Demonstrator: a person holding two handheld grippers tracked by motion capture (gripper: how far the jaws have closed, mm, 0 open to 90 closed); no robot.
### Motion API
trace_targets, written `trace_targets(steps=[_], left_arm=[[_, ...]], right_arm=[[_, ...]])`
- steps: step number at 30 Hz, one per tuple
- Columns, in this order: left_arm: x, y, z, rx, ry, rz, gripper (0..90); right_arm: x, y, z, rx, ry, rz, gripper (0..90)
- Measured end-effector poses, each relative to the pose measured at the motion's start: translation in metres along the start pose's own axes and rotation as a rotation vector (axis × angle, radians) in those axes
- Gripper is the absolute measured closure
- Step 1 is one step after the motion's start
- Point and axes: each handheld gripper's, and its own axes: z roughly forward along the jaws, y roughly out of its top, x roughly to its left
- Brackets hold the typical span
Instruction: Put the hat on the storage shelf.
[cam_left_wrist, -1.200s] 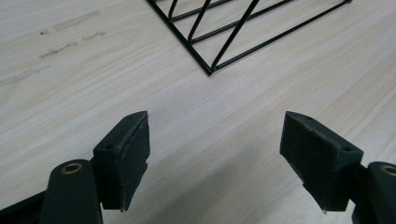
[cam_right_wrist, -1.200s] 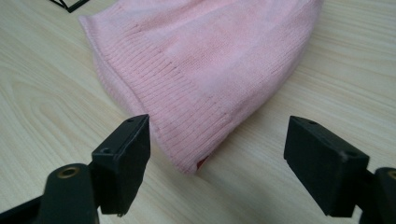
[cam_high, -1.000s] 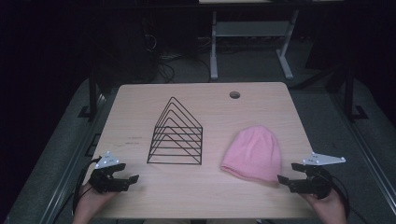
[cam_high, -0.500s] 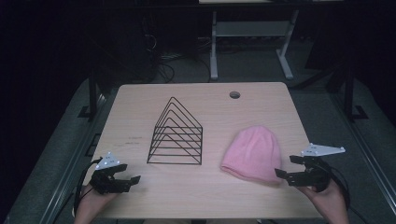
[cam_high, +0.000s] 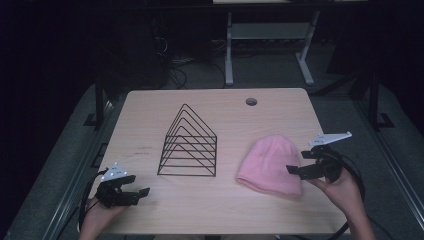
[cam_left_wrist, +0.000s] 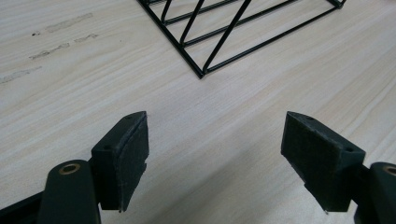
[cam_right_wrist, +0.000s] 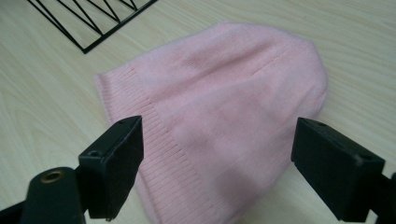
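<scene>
Closing in on the hat (cam_high: 271, 164) from 3 o'clock with the right gripper (cam_high: 292, 170), jaws spread wide, moved up from the counter (cam_high: 150, 107) edge. Idling at 7 o'clock, left gripper (cam_high: 143, 192), released. Probably readying a grasp; hat lying at 4 o'clock beside the rack (cam_high: 188, 143).

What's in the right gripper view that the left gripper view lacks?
Right gripper view: a pink beanie lying flat ahead of the open right tool, ribbed brim nearest it. Left gripper view: dark scuff marks on the tabletop beyond the open left tool, nothing between its jaws. Both: a corner of the black wire rack and the light wood table.
</scene>
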Motion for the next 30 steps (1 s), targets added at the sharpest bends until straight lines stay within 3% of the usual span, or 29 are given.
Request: trace_targets(steps=[8,14,29,30], left_arm=[[0.002,0.000,0.000,0.007,-0.001,0.011,23.5],[0.001,0.000,0.001,0.020,-0.010,0.022,23.5],[0.003,-0.001,0.002,0.028,-0.004,0.025,23.5],[0.003,-0.001,0.001,0.027,-0.003,0.026,23.5]], right_arm=[[-0.013,0.023,0.011,0.052,-0.004,-0.013,16.6],[-0.028,0.033,0.026,0.094,0.002,0.003,17.0],[-0.049,0.056,0.053,0.161,-0.009,0.024,17.2],[-0.053,0.058,0.057,0.172,-0.007,0.033,21.0]])
